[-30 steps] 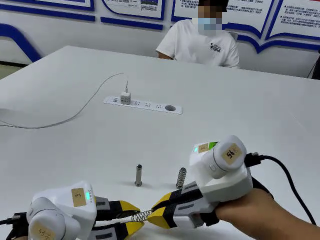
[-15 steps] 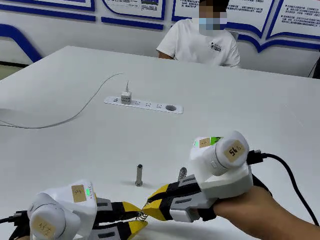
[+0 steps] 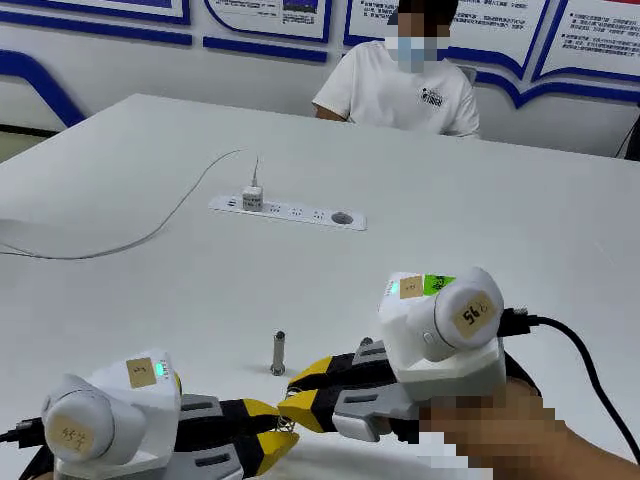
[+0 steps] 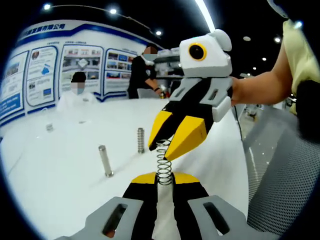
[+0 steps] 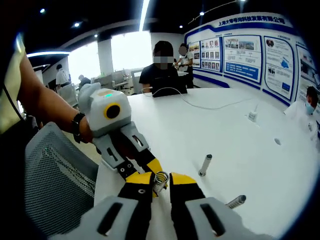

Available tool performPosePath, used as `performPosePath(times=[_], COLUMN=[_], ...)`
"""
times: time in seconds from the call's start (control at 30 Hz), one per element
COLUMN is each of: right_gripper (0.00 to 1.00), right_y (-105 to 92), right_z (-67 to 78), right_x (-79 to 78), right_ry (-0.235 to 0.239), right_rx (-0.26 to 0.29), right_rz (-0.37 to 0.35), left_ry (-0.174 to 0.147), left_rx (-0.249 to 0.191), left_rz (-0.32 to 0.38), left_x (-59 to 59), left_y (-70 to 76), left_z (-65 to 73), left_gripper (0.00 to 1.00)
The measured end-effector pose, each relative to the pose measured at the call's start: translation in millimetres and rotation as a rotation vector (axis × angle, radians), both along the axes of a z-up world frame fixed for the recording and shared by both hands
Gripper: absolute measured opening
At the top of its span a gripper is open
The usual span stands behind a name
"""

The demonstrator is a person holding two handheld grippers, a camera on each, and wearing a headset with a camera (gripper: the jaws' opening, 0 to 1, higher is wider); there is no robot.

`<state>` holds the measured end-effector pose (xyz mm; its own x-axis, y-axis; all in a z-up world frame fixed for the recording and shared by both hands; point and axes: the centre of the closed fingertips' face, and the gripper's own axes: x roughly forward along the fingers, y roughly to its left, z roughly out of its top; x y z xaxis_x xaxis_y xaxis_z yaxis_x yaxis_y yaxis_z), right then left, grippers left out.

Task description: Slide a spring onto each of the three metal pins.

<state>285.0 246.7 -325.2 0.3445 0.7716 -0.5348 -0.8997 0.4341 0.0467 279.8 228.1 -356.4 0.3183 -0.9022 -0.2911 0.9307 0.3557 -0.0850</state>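
A small metal spring (image 3: 286, 422) hangs in the air between my two grippers near the table's front edge. My left gripper (image 3: 272, 436) is shut on its lower end (image 4: 163, 165). My right gripper (image 3: 293, 401) comes in from the right and is shut on the other end (image 5: 160, 181). A bare metal pin (image 3: 278, 352) stands upright just beyond the jaws. A second pin (image 4: 141, 140) wears a spring and stands to the right of the bare pin (image 4: 105, 160); in the head view the right gripper mostly hides it.
A white power strip (image 3: 288, 210) with a plugged charger (image 3: 251, 196) and a long cable (image 3: 150, 232) lies mid-table. A person (image 3: 400, 85) sits at the far side. A mesh chair (image 5: 55, 175) stands beside the table's near edge.
My right gripper has moved left, closer to the left gripper, so the stretch of spring between them is shorter. It now covers the sprung pin in the head view.
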Motion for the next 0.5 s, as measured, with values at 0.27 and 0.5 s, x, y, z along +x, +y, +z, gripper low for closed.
performPosePath(times=[0.27,0.5], right_gripper=[0.14,0.13], right_y=[-0.1,1.3], right_z=[5.8,9.8], right_x=[2.0,3.8], right_ry=[-0.021,-0.027], right_rx=[0.017,0.033], right_rz=[-0.014,-0.022], left_ry=[0.024,0.031], left_rx=[-0.045,-0.06], left_rz=[0.017,0.022], left_x=[2.5,3.0], left_y=[-0.8,-0.4], left_z=[5.8,8.5], left_gripper=[0.1,0.1])
